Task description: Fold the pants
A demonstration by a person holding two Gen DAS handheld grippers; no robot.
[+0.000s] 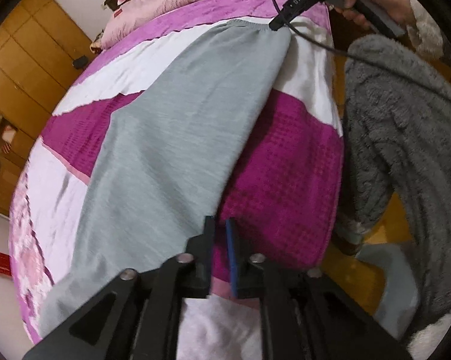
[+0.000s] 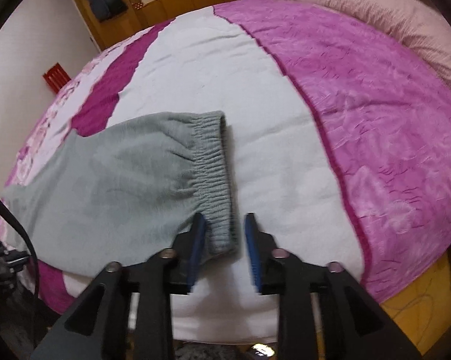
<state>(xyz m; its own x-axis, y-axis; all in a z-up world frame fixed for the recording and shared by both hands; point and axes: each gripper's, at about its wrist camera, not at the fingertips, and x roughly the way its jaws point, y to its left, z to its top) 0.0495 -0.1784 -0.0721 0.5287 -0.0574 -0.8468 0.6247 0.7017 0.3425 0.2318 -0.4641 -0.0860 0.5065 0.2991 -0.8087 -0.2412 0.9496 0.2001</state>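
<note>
Grey pants (image 1: 177, 138) lie flat along a bed with a pink, magenta and white cover (image 1: 285, 162). In the left wrist view my left gripper (image 1: 220, 225) sits at the near edge of the pants, jaws nearly shut with a narrow gap; no cloth shows between them. The right gripper (image 1: 276, 25) shows far off at the elastic waistband. In the right wrist view my right gripper (image 2: 223, 225) is open, its blue pads either side of the near corner of the waistband (image 2: 213, 177). The pants (image 2: 105, 192) stretch away to the left.
A pale pink duvet (image 2: 390, 15) lies at the head of the bed. A grey fleece sleeve (image 1: 405, 156) hangs at the right of the left wrist view. Wooden wardrobes (image 1: 24, 69) and wooden floor surround the bed. A red item (image 2: 55, 76) stands by the wall.
</note>
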